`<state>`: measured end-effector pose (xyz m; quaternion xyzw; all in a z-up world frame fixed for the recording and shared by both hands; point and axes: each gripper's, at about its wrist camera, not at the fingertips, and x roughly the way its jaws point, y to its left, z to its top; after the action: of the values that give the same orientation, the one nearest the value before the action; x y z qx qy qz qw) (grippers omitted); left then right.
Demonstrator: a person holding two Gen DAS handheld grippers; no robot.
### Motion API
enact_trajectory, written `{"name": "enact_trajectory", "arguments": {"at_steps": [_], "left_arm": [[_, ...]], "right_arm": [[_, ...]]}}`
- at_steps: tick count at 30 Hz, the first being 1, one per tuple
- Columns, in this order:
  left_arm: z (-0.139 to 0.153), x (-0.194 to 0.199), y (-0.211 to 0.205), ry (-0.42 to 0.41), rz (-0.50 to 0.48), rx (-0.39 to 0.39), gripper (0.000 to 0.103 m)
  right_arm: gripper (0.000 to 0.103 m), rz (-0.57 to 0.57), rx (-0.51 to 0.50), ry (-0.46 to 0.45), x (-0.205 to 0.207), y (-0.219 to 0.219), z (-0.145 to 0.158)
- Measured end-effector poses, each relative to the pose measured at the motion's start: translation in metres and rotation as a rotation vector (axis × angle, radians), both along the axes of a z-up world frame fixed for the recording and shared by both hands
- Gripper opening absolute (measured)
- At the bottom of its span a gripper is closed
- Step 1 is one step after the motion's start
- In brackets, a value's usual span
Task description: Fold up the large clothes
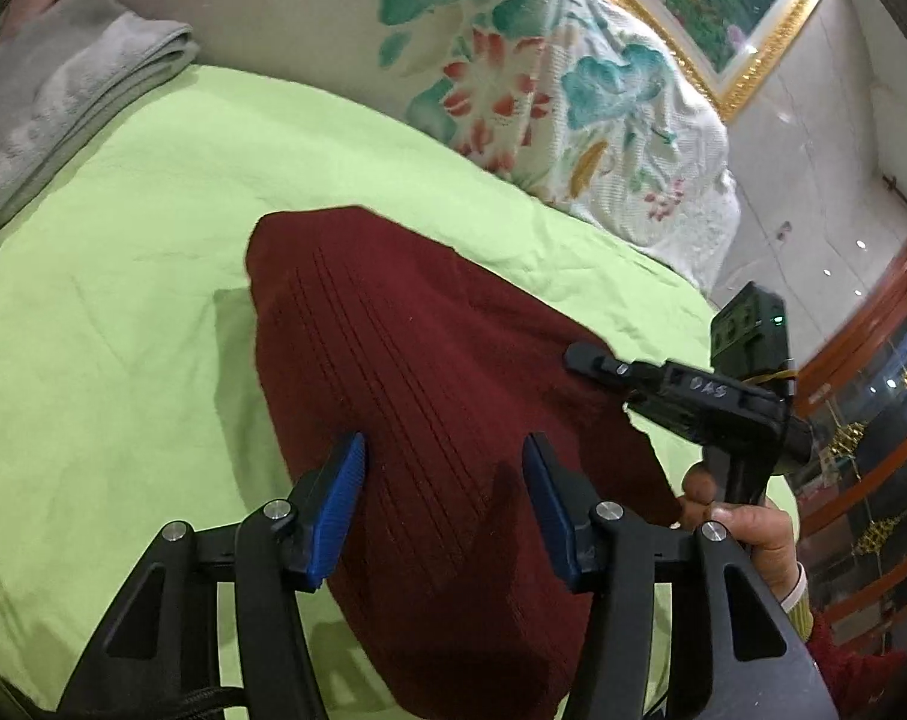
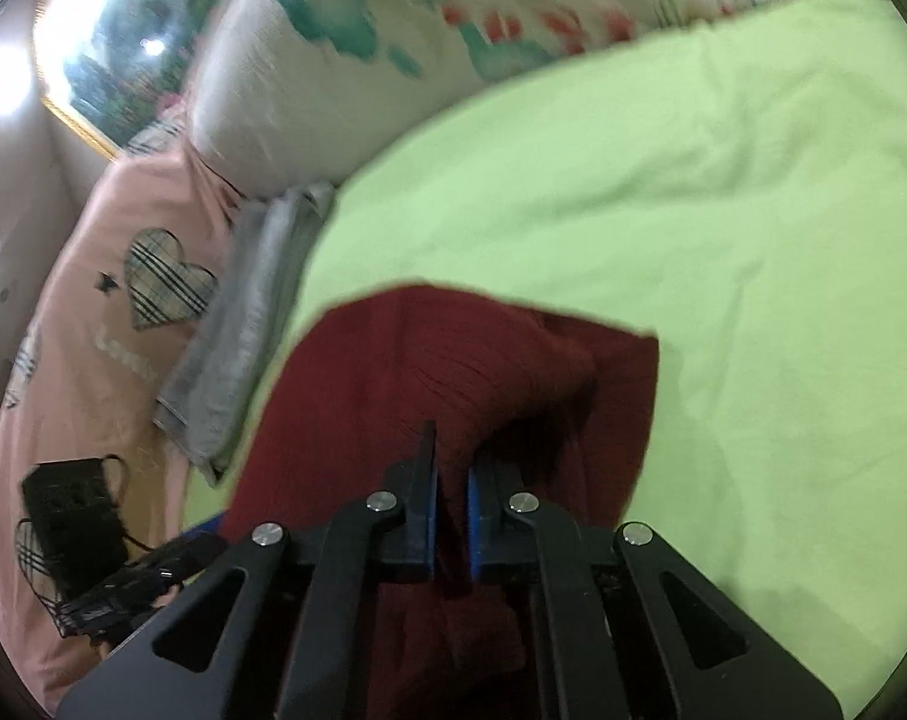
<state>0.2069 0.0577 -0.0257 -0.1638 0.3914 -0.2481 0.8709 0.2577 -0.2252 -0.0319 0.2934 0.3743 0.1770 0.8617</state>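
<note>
Maroon sweater (image 1: 429, 396) on green bed sheet (image 1: 123, 300), partly folded. Right tongs (image 2: 451, 507) pinch its near edge; left tongs (image 1: 444, 492) half open, empty, above it. Further folds remain.

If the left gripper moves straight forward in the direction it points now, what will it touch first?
Most likely the dark red knit garment: the left gripper has its blue pads apart and points down at the ribbed cloth lying on the green sheet. Depth is unclear, so the contact point is a guess.
</note>
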Motion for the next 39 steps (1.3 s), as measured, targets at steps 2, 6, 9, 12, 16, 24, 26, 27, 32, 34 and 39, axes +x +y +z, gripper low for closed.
{"name": "enact_trajectory", "arguments": {"at_steps": [2, 6, 9, 12, 16, 24, 26, 27, 32, 34, 39], "left_arm": [[0.003, 0.003, -0.013, -0.008, -0.035, 0.043, 0.054], [-0.007, 0.006, -0.048, -0.014, -0.067, 0.213, 0.053], [-0.014, 0.001, -0.059, -0.045, -0.077, 0.284, 0.056], [-0.019, 0.0, -0.056, -0.044, -0.078, 0.292, 0.058], [-0.012, -0.006, -0.039, -0.026, -0.067, 0.23, 0.057], [0.004, -0.065, -0.006, -0.073, -0.017, 0.123, 0.057], [0.003, -0.077, -0.006, -0.074, -0.011, 0.132, 0.057], [0.003, -0.086, -0.009, -0.079, -0.014, 0.154, 0.057], [-0.005, -0.119, -0.032, -0.14, -0.034, 0.339, 0.059], [-0.01, -0.121, -0.038, -0.146, -0.022, 0.398, 0.058], [0.017, -0.104, -0.024, -0.181, -0.101, 0.212, 0.057]], "right_arm": [[0.007, -0.03, 0.005, -0.04, -0.008, -0.01, 0.01], [0.007, -0.065, -0.013, 0.046, -0.003, -0.024, -0.015], [0.008, -0.06, -0.03, 0.114, 0.003, -0.02, -0.041], [0.015, -0.073, -0.021, 0.124, 0.002, -0.021, -0.047], [0.019, -0.093, -0.042, 0.115, -0.007, -0.024, -0.032], [0.019, -0.09, -0.049, -0.058, -0.063, -0.014, 0.02], [0.019, -0.038, -0.024, -0.066, -0.07, -0.002, 0.02], [0.019, -0.018, -0.014, -0.059, -0.072, 0.005, 0.017], [0.019, 0.03, 0.012, -0.023, -0.082, 0.023, 0.001], [0.019, 0.041, 0.015, -0.013, -0.081, 0.026, -0.003], [0.019, 0.082, 0.025, -0.036, -0.077, 0.036, 0.007]]}}
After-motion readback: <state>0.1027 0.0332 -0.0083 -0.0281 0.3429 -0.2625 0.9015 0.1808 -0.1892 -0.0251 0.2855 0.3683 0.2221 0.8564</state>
